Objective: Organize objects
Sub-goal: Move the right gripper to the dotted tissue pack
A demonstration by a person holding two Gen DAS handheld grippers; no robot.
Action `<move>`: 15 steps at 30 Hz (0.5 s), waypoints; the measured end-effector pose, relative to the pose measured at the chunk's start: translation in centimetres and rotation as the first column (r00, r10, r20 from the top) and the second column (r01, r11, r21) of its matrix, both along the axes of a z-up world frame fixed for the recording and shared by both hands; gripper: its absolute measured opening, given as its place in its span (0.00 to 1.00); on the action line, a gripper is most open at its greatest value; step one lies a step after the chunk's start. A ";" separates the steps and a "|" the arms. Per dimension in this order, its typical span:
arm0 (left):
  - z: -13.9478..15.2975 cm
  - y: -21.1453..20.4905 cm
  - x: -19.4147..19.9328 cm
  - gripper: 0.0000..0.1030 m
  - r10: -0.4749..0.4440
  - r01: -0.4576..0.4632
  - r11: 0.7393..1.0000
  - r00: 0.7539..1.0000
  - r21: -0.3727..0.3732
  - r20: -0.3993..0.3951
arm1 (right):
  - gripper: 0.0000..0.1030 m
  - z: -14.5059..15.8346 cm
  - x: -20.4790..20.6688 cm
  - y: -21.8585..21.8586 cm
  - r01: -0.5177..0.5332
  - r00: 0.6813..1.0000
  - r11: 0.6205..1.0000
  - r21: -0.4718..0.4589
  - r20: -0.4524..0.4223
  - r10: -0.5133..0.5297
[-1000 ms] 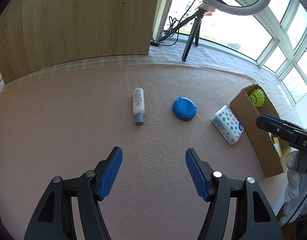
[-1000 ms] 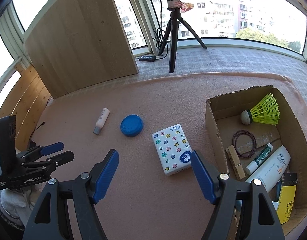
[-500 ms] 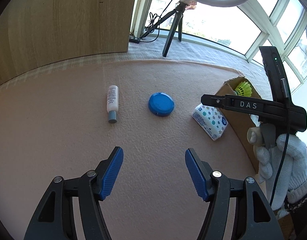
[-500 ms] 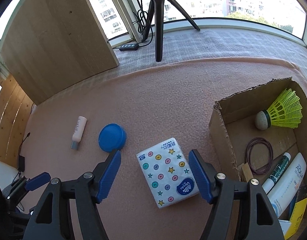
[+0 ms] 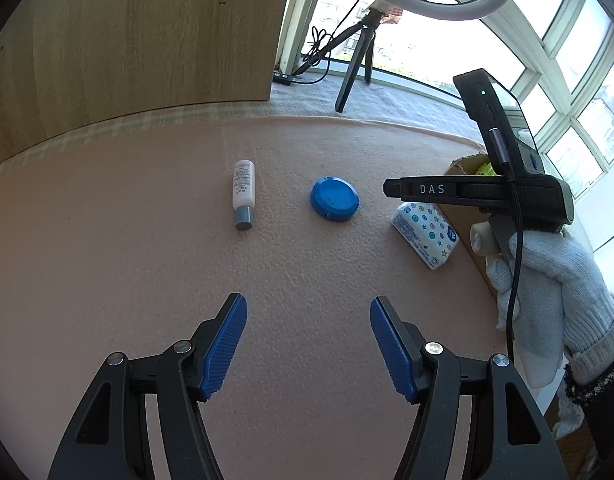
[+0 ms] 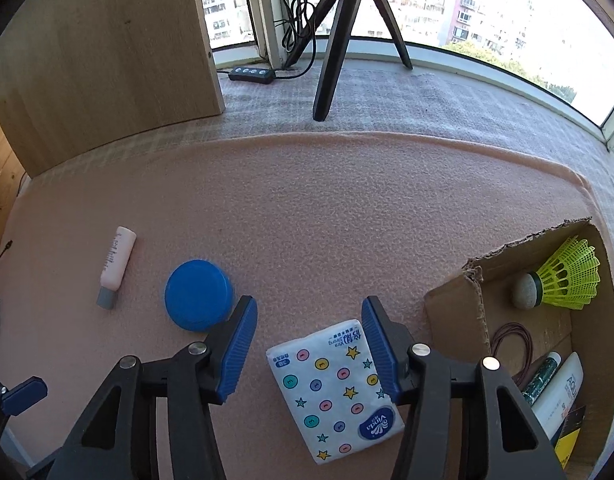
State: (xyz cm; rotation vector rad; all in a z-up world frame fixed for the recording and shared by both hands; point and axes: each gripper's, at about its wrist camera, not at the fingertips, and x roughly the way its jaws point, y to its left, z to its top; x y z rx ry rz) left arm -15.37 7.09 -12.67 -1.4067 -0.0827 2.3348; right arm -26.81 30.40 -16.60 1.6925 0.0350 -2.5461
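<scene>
Two grippers hang wide open above a pink mat. Nearest, the right gripper straddles the far end of a tissue pack, its right pad over the pack's edge; contact cannot be told. The left gripper holds nothing. Just left of the pack lies a blue lid, then a small bottle, cap toward the near side. Right, a cardboard box holds a shuttlecock, rubber band and tubes. Far off stands a tripod.
</scene>
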 end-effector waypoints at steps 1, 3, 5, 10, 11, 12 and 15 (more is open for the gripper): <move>0.0 -0.1 0.1 0.66 0.000 0.000 1.000 1.000 0.001 -0.001 | 0.48 -0.3 -0.2 -0.1 0.003 1.000 1.000 0.020 0.009 -0.003; 0.1 -0.3 0.2 0.66 0.002 -0.002 1.000 1.000 0.001 -0.003 | 0.48 -1.0 -0.4 -0.1 0.005 0.999 0.999 0.041 0.033 -0.006; 0.0 -0.5 0.4 0.66 0.006 -0.006 1.000 1.000 0.003 -0.002 | 0.47 -1.6 -0.3 0.1 0.011 0.998 0.999 0.033 0.063 -0.013; -0.4 -1.0 0.9 0.66 0.008 -0.008 1.000 1.000 0.010 0.010 | 0.46 -2.5 1.5 0.7 0.047 0.990 0.997 -0.067 0.134 -0.038; -0.5 -1.1 1.1 0.66 0.007 -0.007 1.000 1.000 0.011 0.013 | 0.46 -2.5 2.0 0.8 0.053 0.988 0.994 -0.090 0.147 -0.040; -0.7 -1.1 1.3 0.66 0.004 -0.004 1.000 1.000 0.013 0.017 | 0.46 -2.3 2.7 1.0 0.067 0.986 0.989 -0.129 0.160 -0.046; -1.3 -1.0 2.1 0.66 -0.006 0.006 1.000 0.999 0.014 0.032 | 0.46 -2.1 4.7 1.8 0.091 0.981 0.975 -0.202 0.186 -0.053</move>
